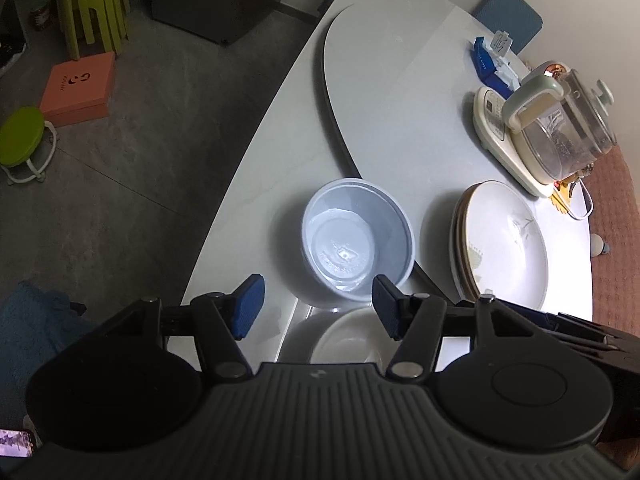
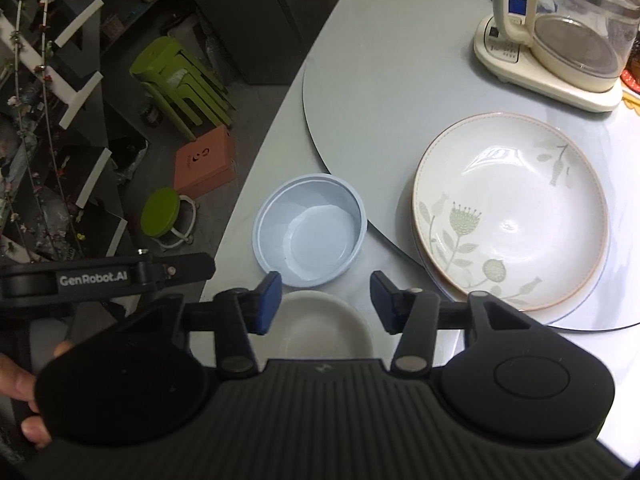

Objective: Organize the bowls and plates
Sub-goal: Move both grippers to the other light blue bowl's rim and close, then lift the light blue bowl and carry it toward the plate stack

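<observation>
Plates [image 2: 512,216] lie stacked on the round grey turntable [image 2: 380,92] near its front rim, the top one cream with a pale floral print and a thin brown edge; the left wrist view shows at least three rims in the pile [image 1: 500,240]. Just beside the stack, on the table's [image 1: 256,184] outer band close to its left edge, sits a pale blue plastic bowl [image 2: 310,230], upright and holding nothing, its far side just touching or overlapping the turntable rim [image 1: 340,128]. Nearer the front edge, just beside the blue bowl, stands a white bowl [image 2: 324,328], partly hidden behind the gripper bodies in both views [image 1: 348,336]. The left gripper [image 1: 318,306] hangs released above the gap between the two bowls, blue pads spread and grasping nothing. The right gripper [image 2: 324,302] is likewise spread wide over the white bowl, gripping nothing. An electric glass kettle [image 2: 560,36] on its cream base stands toward the far right of the turntable. Green stools [image 1: 92,4] and an orange box [image 1: 78,88] sit on the floor beyond the table's left edge.
</observation>
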### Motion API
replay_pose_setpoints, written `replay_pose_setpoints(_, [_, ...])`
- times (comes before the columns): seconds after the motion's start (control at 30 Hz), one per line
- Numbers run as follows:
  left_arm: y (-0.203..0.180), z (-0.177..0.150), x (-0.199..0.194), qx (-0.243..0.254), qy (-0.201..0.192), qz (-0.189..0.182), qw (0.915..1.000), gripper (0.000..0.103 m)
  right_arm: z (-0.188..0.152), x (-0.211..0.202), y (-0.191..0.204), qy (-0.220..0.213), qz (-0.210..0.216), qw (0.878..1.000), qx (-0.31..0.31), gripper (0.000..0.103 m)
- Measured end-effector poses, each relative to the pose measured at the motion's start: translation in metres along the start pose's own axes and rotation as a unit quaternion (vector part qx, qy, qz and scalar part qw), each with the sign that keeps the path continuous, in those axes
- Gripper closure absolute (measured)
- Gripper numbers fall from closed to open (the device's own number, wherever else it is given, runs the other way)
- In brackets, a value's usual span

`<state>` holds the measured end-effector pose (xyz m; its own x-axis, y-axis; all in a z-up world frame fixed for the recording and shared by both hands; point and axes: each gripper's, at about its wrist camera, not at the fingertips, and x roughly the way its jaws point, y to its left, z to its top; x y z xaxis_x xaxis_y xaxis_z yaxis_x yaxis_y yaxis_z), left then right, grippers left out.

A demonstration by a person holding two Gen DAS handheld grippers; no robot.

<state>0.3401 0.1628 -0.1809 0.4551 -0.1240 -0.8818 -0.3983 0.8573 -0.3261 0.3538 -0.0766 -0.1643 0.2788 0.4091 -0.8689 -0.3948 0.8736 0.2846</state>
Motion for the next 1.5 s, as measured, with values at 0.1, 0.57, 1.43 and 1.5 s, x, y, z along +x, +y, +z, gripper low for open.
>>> replay_pose_setpoints(0.1, [0.006,0.014,0.018,0.005,0.013,-0.007,0.9999,0.04,0.006,0.014,0.002,0.013,-0.008,1.0,0.011,0.057])
replay_pose_setpoints(0.57, [0.015,0.049,0.095,0.062,0.072,-0.017,0.9954,0.077,0.016,0.074,-0.001,0.053,-0.056,0.996,0.048,0.069])
replay_pose_setpoints(1.43, [-0.004,0.058,0.051,0.06,0.037,-0.037,0.9968,0.086,0.03,0.035,0.0,0.01,-0.017,0.997,0.068,0.084])
replay_pose_setpoints(1.5, [-0.006,0.055,0.036,0.056,0.025,-0.038,0.9974,0.086,0.029,0.024,0.0,0.005,-0.01,0.998,0.063,0.084])
